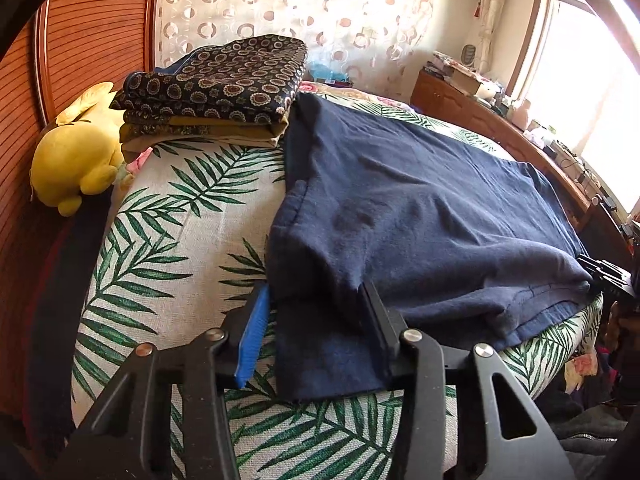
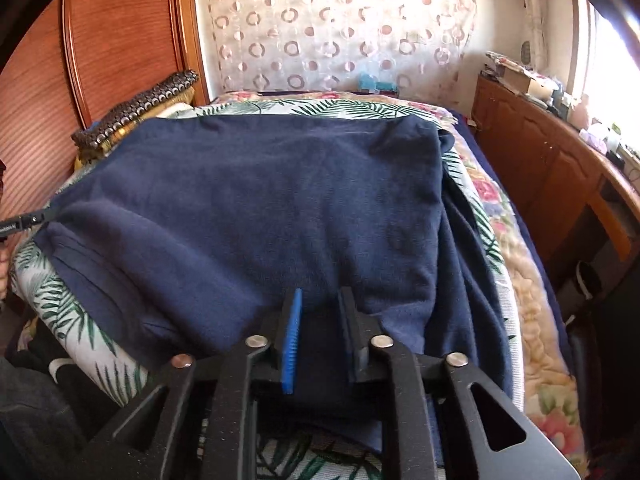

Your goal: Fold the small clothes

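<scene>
No text, label, brand, number or sign can be read in either view. Some small pale marks stand on the black tip of the left gripper (image 2: 24,224), at the left edge of the navy garment (image 2: 260,200) in the right wrist view, but they are too small and blurred to read.

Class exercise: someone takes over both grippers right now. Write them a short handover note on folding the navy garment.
Left gripper: open, jaws astride the navy garment's near-left edge.
Right gripper: open, over the near-right edge, no grip.
The garment lies spread on the leaf-print cover, one layer apparently doubled over at the near end.
A folded pile sits at the far left.
Left to do: pinch both edges, fold, stack.
</scene>
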Demonstrator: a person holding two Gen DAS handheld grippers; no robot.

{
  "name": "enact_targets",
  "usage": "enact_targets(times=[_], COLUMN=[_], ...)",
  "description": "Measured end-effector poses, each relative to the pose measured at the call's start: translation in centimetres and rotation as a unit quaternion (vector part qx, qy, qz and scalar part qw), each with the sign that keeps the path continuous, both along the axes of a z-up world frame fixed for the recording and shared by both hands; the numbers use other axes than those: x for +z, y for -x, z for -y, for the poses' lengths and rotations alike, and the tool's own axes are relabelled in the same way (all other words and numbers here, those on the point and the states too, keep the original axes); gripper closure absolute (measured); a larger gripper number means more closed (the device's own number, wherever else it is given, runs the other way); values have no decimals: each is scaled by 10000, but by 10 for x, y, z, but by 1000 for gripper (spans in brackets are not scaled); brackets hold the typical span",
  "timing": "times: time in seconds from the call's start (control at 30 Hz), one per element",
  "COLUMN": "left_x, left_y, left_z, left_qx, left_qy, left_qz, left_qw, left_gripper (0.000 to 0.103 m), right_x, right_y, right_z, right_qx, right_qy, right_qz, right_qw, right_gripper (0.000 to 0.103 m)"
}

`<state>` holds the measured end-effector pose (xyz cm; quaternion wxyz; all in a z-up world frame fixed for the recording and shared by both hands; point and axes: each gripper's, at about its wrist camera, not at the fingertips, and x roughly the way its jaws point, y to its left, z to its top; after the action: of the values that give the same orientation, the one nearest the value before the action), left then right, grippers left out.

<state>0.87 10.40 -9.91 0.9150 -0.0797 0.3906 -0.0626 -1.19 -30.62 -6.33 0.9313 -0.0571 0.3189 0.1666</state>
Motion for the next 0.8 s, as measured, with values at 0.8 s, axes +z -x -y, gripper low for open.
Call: enact_targets(times=[0.8], left_x=[39], left_y=[-5], left_z=[29], left_qx=[-640], left_qy=[102], left_qz=[707], left_qw=[9954], left_gripper=[97], right_x=[-1], right_y=[10], right_z=[-8], right_qx=[100], right_qy=[118], right_qz=[107], right_qw=[9998], right_gripper=[61])
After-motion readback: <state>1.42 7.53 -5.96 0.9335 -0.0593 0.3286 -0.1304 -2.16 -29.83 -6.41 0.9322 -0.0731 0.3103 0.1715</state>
